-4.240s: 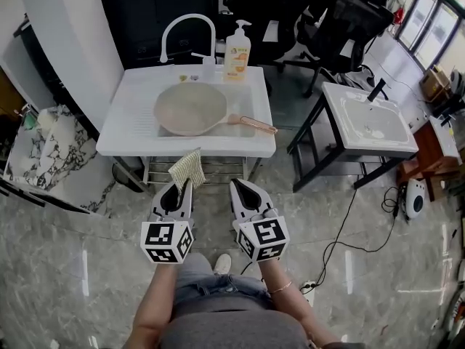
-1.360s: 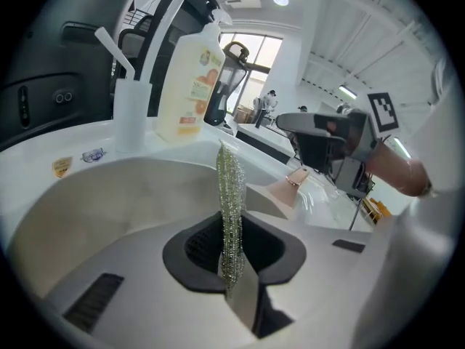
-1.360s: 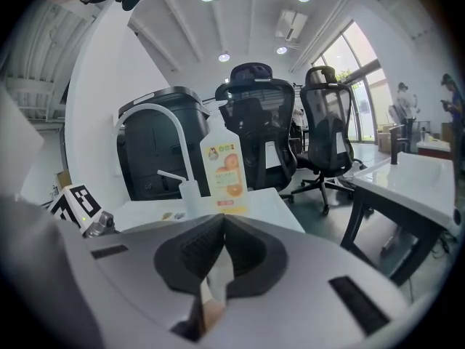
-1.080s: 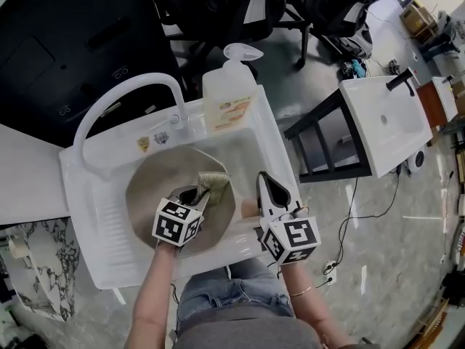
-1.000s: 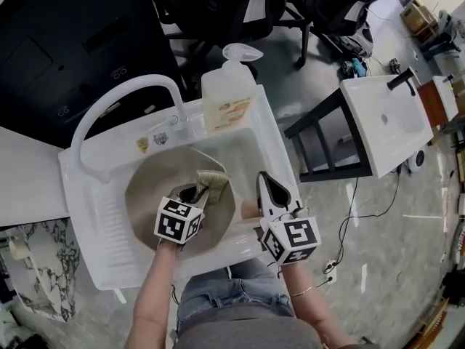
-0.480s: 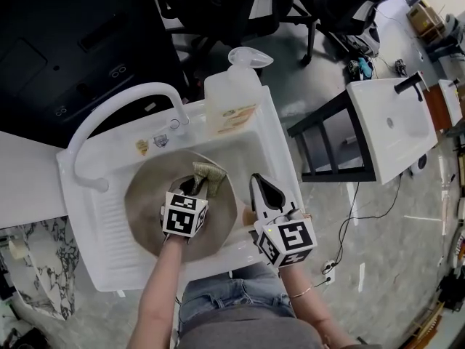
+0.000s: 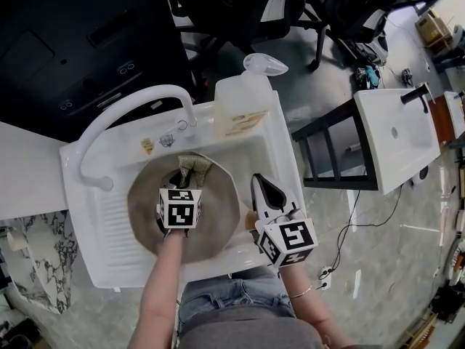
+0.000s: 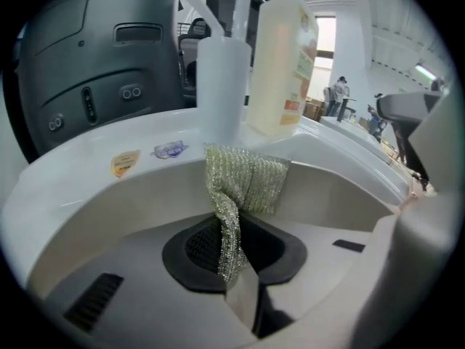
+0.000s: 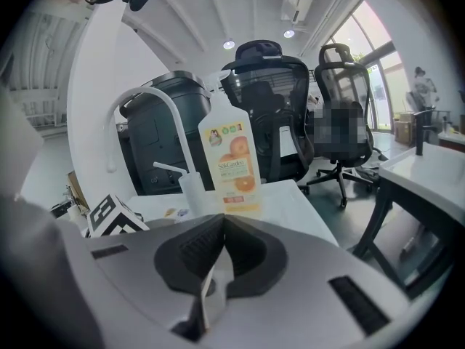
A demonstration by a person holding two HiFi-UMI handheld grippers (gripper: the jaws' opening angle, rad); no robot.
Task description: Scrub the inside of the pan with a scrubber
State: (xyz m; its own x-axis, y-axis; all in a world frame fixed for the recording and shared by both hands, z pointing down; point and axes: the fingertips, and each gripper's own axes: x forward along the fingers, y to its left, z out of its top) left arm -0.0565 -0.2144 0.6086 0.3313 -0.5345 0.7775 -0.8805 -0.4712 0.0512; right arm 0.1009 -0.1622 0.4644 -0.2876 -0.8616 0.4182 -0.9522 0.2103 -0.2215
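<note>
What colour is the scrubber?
The scrubber is shimmery olive-green mesh; left gripper view shows it best.

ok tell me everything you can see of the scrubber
The scrubber is a pale green-silver metallic mesh cloth, creased. One twisted end is pinched in the shut tongs of the left gripper; the rest fans out past the tips. It sits over the far part of the pan in the sink; contact with the pan is unclear.

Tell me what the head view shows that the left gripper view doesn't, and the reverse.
Head view only: the whole round pan beneath the left gripper, and the person's forearms. Left gripper view only: its jaws pinched shut on a twisted strip of the scrubber. Both: the scrubber's spread end, the soap bottle and the white faucet.
</note>
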